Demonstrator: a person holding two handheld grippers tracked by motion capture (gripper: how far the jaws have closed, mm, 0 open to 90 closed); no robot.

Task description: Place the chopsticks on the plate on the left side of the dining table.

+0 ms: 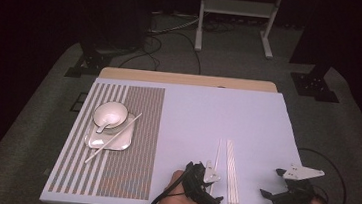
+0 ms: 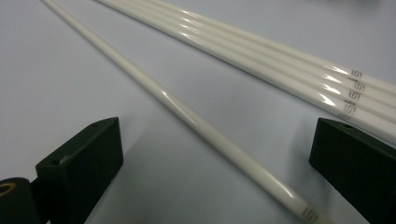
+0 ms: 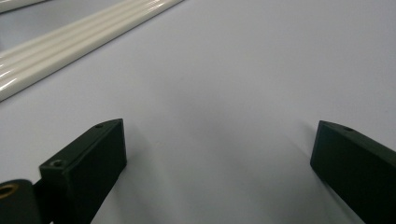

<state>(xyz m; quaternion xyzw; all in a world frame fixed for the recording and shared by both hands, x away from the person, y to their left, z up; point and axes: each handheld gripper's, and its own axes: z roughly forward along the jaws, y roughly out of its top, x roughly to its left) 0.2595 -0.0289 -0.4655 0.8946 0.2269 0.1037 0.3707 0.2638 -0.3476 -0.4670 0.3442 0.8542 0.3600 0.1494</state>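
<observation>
White chopsticks (image 1: 232, 177) on the pale table (image 1: 247, 118): six in all; four lie side by side in a tight bundle, one lies alone just left of them (image 2: 196, 116), and one leans across the plate; one square plate (image 1: 115, 140); one white bowl (image 1: 110, 114) (a spoon inside it); one striped placemat (image 1: 137, 143); two grippers.

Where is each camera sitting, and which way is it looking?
High view: above the near edge, looking forward and down on the pale blue table; both hands and grippers show.
Left gripper view: on the left gripper, facing a single white plastic chopstick.
Right gripper view: on the right gripper, facing bare table.
Shared: the bundle of white chopsticks.
</observation>
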